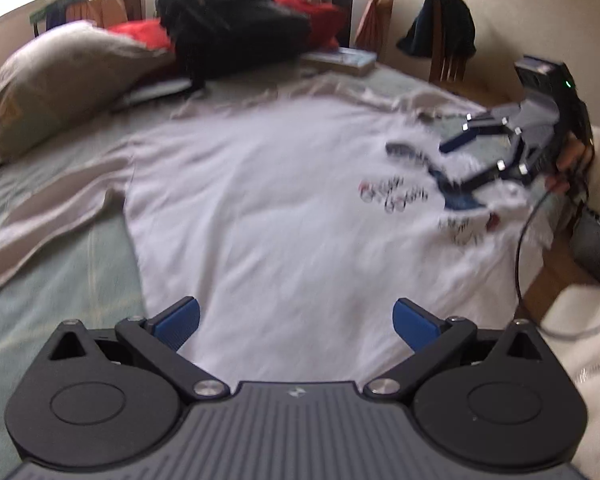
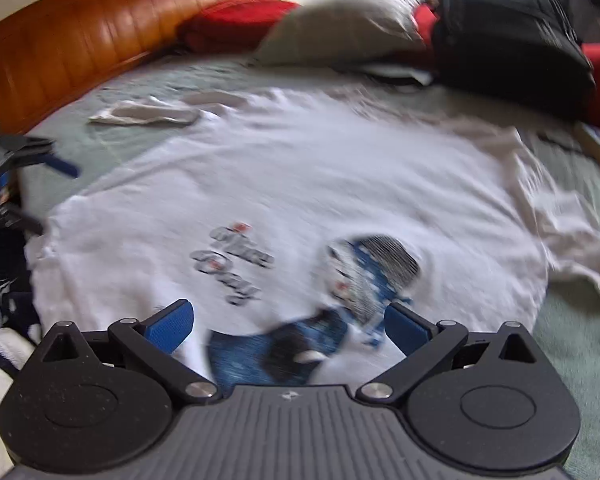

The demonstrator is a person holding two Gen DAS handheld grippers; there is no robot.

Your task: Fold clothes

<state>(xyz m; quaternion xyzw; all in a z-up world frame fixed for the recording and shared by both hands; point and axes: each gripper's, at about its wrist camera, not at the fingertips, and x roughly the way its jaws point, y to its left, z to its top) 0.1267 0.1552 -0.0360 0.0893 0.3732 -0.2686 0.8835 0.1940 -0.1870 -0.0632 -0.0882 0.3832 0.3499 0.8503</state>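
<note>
- Lying spread flat across centre frame in both wrist views: white T-shirt [image 1: 284, 200], resting on pale green bedspread [image 1: 60, 264].
- Showing printed side up; blue-and-black graphic [image 2: 364, 276] sitting lower centre of right wrist view, dark lettering just left of it. Print detail blurring, not readable.
- Trailing off toward left edge of left wrist view: one long sleeve [image 1: 48, 216], lying loose on the bedspread.
- Hovering at bottom centre of left wrist view: left gripper [image 1: 296, 322], blue pads spread wide apart, holding nothing, shirt fabric showing between them.
- Hovering at bottom centre of right wrist view: right gripper [image 2: 288, 324], blue pads likewise spread wide, nothing between them, graphic area lying below.
- Appearing again at right of left wrist view: right gripper, fingers parted over the printed part of the shirt, a hand [image 1: 564, 164] gripping its handle at right edge. Contact with fabric not resolvable through the blur.
- Resting in upper left of left wrist view: grey pillow [image 1: 64, 80], red cloth [image 1: 144, 34] behind it.
- Sitting at upper centre of left wrist view, beyond the shirt: black bag [image 1: 228, 28].
- Running along upper left of right wrist view: orange-brown wooden headboard [image 2: 80, 36].
- Lying left of the shirt's far edge in right wrist view: small pale folded cloth [image 2: 144, 116].
- Standing in upper right of left wrist view: wooden chair [image 1: 448, 60] with dark garment draped over it.
</note>
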